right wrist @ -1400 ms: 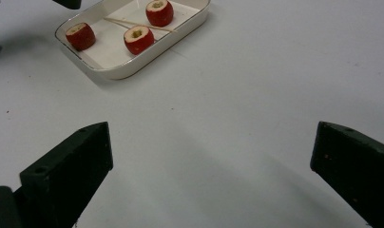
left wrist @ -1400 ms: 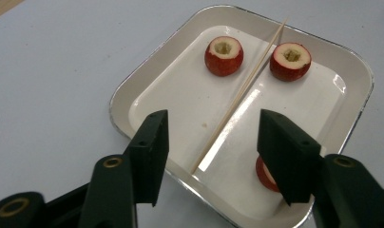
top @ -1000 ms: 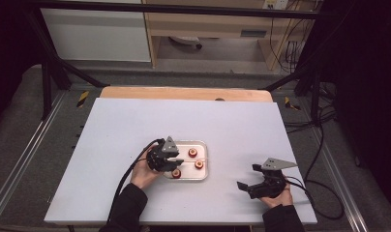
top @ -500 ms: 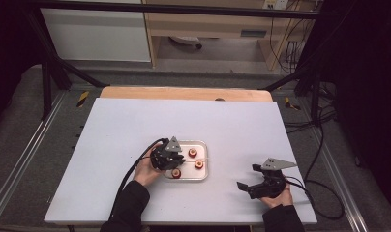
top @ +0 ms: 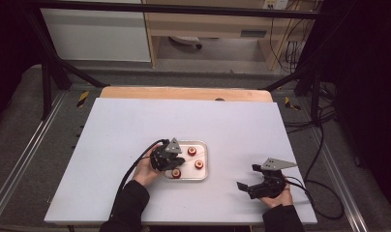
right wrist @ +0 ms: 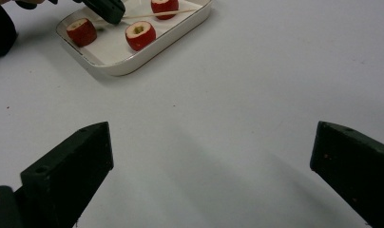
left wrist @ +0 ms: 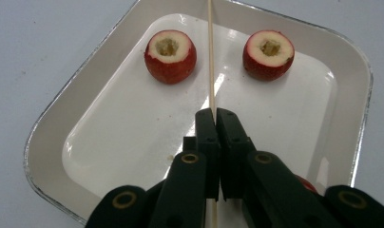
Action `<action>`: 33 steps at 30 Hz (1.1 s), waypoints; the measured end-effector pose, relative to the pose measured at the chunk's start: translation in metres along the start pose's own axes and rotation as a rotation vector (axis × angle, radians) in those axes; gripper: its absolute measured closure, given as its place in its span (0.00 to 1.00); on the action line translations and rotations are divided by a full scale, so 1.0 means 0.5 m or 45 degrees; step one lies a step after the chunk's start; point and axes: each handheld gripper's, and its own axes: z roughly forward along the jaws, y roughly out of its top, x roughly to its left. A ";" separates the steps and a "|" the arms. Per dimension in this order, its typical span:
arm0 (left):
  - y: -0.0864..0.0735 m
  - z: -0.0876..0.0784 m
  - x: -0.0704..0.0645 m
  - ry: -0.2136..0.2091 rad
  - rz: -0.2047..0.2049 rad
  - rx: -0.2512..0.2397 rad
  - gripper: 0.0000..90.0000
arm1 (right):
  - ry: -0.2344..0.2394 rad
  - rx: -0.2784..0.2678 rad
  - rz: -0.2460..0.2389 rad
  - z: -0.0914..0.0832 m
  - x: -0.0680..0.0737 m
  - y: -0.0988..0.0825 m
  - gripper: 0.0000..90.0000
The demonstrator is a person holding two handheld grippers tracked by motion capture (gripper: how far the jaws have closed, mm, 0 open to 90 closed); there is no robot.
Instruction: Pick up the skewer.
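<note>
We see the left claw (left wrist: 214, 118) clamped on a thin skewer (left wrist: 210, 52) over the tray (left wrist: 52, 137), between two cored fruits (left wrist: 170, 56); it could snap or slip if pushed askew. Beside the tray, the right claw (right wrist: 209, 156) gapes empty.

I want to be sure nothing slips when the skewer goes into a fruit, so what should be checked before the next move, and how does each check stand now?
1. Left gripper shut on the skewer: ok.
2. Skewer straight and whole ahead of the jaws: ok.
3. Skewer tip aimed at a cored fruit: not ok, it runs between that one and its neighbour.
4. Fruits upright in the tray, cored holes facing up: ok.
5. Right gripper open and apart from the tray: ok.
6. Sharpness of the tip: cannot tell.
</note>
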 end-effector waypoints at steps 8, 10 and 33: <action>0.005 -0.032 -0.012 0.018 -0.007 -0.035 0.98 | -0.015 -0.007 -0.030 -0.005 0.002 0.008 0.02; 0.007 -0.040 -0.017 0.021 -0.019 -0.047 0.98 | -0.019 -0.008 -0.035 -0.005 0.003 0.010 0.02; 0.032 -0.071 -0.110 0.024 -0.016 -0.083 0.98 | -0.052 0.122 -0.475 0.047 0.099 0.109 0.07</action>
